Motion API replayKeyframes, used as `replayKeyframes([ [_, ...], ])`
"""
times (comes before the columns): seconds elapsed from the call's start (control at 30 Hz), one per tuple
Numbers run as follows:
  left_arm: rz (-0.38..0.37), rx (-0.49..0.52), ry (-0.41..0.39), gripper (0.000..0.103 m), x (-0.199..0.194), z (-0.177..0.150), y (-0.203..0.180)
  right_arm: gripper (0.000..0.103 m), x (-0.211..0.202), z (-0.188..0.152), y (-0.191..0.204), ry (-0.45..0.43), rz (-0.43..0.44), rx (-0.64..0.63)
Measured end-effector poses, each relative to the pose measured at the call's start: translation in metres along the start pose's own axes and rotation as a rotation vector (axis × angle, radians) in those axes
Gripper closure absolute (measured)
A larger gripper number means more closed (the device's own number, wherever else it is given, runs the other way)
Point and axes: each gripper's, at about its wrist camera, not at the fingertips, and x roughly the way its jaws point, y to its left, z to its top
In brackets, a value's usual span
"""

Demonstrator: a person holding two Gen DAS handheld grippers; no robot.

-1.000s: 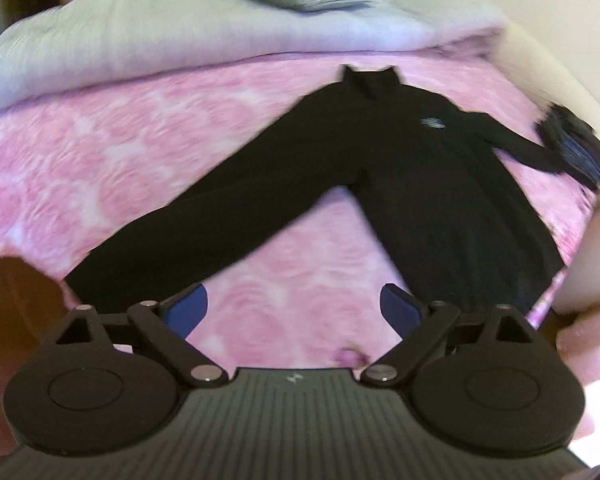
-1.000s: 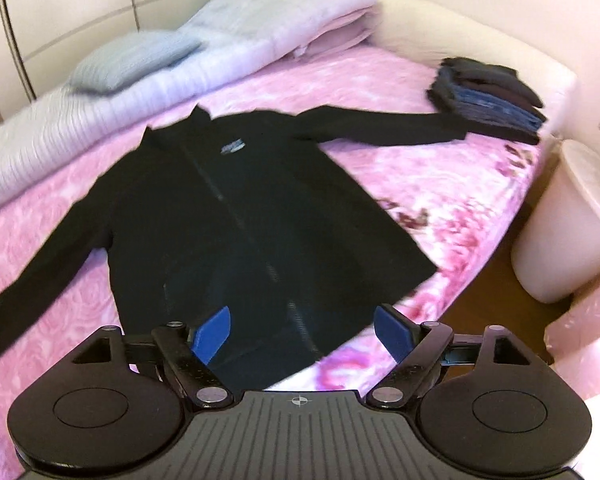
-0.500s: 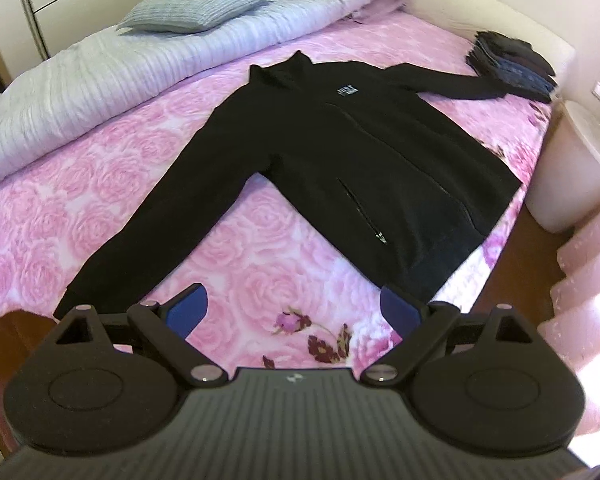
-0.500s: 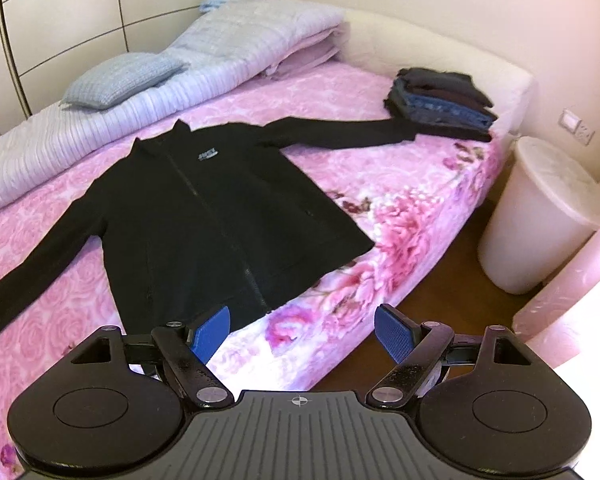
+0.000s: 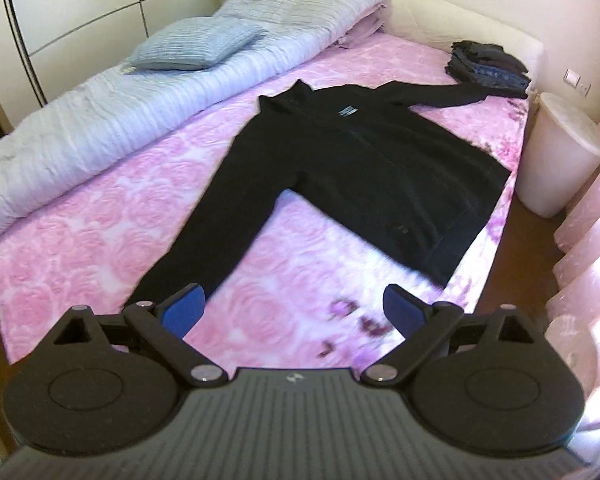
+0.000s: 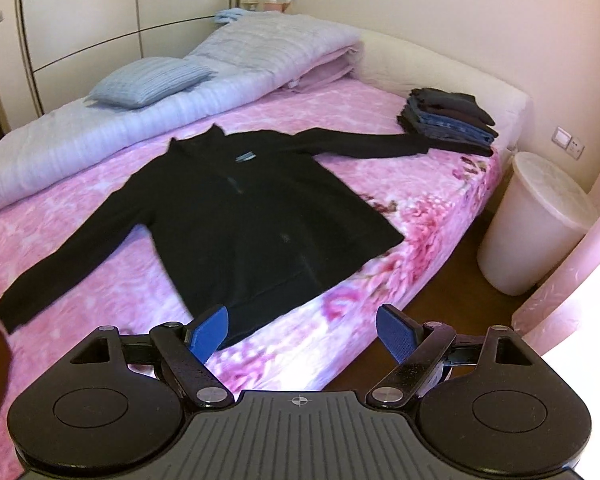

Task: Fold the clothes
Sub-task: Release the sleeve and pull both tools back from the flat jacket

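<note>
A black zip jacket lies flat, front up, on the pink rose-print bed, both sleeves spread out. It also shows in the right wrist view. My left gripper is open and empty, above the near bed edge, close to the cuff of the near sleeve. My right gripper is open and empty, above the bed edge just in front of the jacket's hem. The far sleeve reaches toward a stack of clothes.
A stack of folded dark clothes sits at the far right corner of the bed. A rolled light-blue duvet with a pillow lines the far side. A white bin stands on the brown floor at the right, beside a pink curtain.
Both grippers have pulled back and up from the jacket, so more of the bed and room shows. Both stay open. The jacket has not moved.
</note>
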Motion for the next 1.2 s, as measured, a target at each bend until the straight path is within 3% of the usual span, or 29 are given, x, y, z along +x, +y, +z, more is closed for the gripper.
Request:
replayKeyframes([
  [0.33,0.035,-0.041,0.028,0.009,-0.027,-0.047,0.048,0.018,-0.016,-0.023,0.058,0.032,0.055,-0.089],
  [0.53,0.030,-0.043,0.018,0.009,-0.029,-0.048,0.057,0.018,-0.018,-0.028,0.077,0.031,0.052,-0.179],
  [0.9,0.035,-0.069,0.019,0.009,-0.027,-0.050,0.074,0.018,-0.009,-0.027,0.090,0.041,0.051,-0.203],
  [1.07,0.065,-0.141,0.032,0.009,-0.022,-0.056,0.088,0.018,0.004,-0.018,0.098,0.032,0.101,-0.263],
  [1.2,0.125,-0.238,0.057,0.009,-0.014,-0.060,0.100,0.018,0.028,-0.003,0.111,0.011,0.186,-0.386],
])
